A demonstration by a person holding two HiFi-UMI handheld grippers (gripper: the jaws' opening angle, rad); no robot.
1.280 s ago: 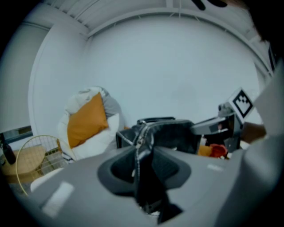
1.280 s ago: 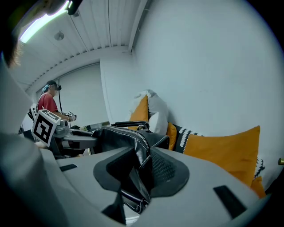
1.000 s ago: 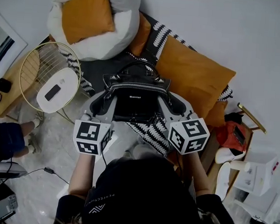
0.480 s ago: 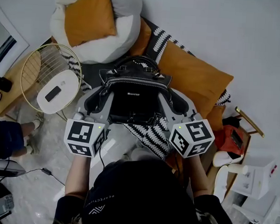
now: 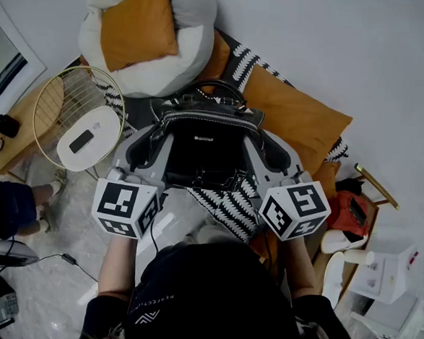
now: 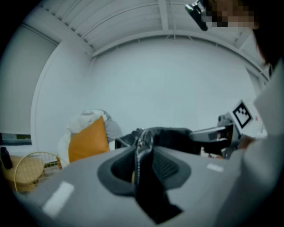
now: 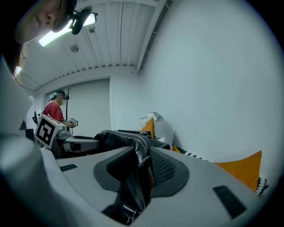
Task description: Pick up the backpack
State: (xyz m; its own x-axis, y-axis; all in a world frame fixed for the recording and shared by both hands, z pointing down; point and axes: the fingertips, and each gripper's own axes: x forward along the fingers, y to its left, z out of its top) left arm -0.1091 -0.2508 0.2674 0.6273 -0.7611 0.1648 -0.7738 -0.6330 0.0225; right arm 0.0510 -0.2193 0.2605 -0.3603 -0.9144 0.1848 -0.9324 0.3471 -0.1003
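Note:
A black backpack (image 5: 205,146) with a zip along its top and a loop handle hangs in the air between my two grippers, above the patterned mattress. My left gripper (image 5: 154,145) is shut on the backpack's left edge; in the left gripper view the zipped edge (image 6: 143,164) runs between the grey jaws. My right gripper (image 5: 259,151) is shut on the right edge, and in the right gripper view that edge (image 7: 138,170) is pinched between the jaws. Each gripper's marker cube shows in the head view, near the person's hands.
Orange cushions (image 5: 296,119) and a white-and-grey beanbag (image 5: 145,34) lie on the black-and-white mattress behind the backpack. A round wire-frame side table (image 5: 74,116) stands at the left. Shoes and boxes (image 5: 382,271) sit at the right. Another person (image 7: 55,111) stands far off in the right gripper view.
Both grippers have risen with the backpack held between them; it now sits higher in the head view and nearer the camera.

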